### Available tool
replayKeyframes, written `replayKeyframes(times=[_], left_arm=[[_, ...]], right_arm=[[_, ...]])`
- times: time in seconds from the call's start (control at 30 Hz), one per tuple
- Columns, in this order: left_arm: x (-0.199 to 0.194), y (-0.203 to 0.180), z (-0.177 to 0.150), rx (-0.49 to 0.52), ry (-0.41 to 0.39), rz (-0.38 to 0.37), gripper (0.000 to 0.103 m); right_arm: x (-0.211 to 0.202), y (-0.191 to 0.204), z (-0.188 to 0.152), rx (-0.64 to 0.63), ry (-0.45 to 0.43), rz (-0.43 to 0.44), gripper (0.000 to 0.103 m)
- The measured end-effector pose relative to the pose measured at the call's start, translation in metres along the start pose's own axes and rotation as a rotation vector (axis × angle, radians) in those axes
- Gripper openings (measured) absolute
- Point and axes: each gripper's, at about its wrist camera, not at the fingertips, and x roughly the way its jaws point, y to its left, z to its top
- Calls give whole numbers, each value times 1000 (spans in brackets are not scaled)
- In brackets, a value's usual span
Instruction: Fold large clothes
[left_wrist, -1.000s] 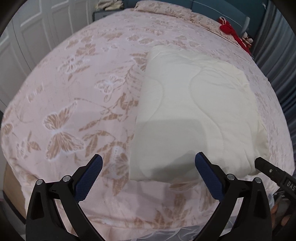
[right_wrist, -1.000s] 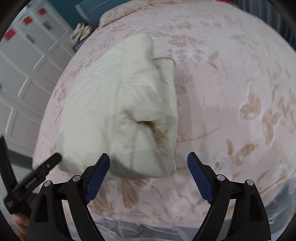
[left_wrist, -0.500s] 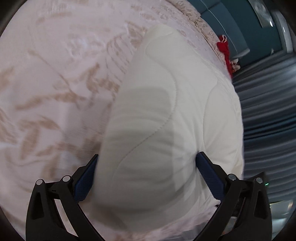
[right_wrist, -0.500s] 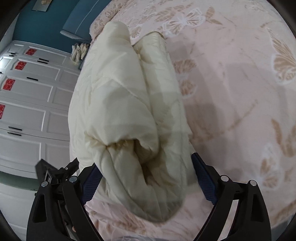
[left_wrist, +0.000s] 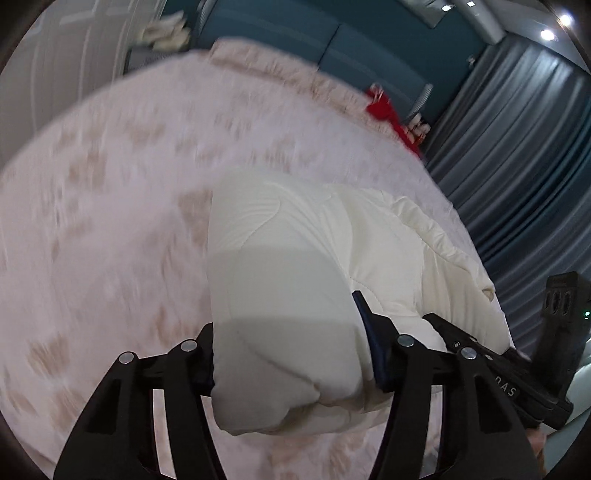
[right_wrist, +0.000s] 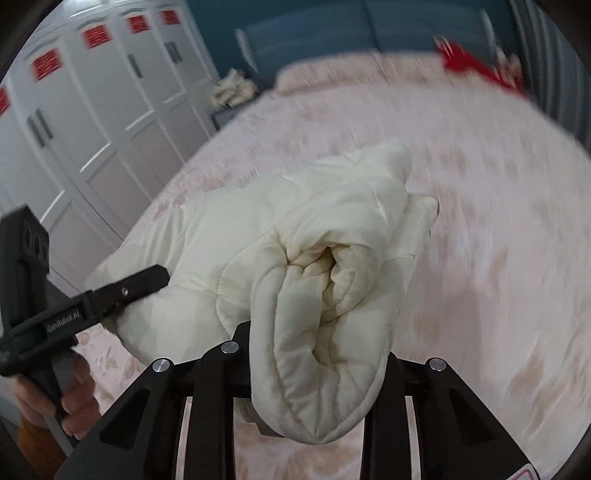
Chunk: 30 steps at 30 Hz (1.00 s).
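Note:
A cream quilted cover, folded into a thick bundle, lies on the bed; it shows in the left wrist view and in the right wrist view. My left gripper is shut on the bundle's near left end, its pads pressed into the padding. My right gripper is shut on the near right end, where the folded layers bulge out over the jaws. The bundle's near edge is raised off the bed. Each gripper also shows at the edge of the other's view: the right one and the left one.
The bed has a pink cover with tan butterfly print. A red cloth lies by the pillows at the far side. White wardrobe doors stand to the left, grey curtains to the right, a teal headboard behind.
Both grippers went from open and short of the bundle to around its ends, then shut on it. The near edge has risen and both views have tilted up.

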Motion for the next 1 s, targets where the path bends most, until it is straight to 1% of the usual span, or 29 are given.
replayKeyframes(times=[0.1,0.17,0.23,0.27,0.37,0.47,0.53,0.57,0.67,0.7,0.83,1.0], left_arm=[[-13,-3,28,68,-92,9,56],[-16,-4,42,119,-152,35,56],[-10,3,54,152,-193,57,56],[-5,8,58,159,-198,69,56],[23,28,70,164,-187,111,56],[70,56,66,127,-105,161,56],[94,72,58,95,-44,184,57],[102,77,51,99,-38,194,58],[109,75,33,164,-27,229,60],[111,76,30,168,-21,234,61],[114,79,21,146,4,254,63],[117,77,20,123,31,298,64]], right_arm=[[0,4,34,-54,-69,8,27],[5,10,52,-96,-114,11,27],[16,10,67,-114,-139,19,27],[27,9,73,-117,-142,24,27],[63,4,82,-115,-117,29,27],[116,-4,82,-94,-32,17,27],[144,-8,71,-80,29,11,27],[156,-10,64,-77,48,9,27],[169,-13,45,-77,67,-2,27],[172,-15,41,-68,78,1,27],[177,-16,32,-44,91,4,28],[183,-12,31,-23,115,-35,31]])
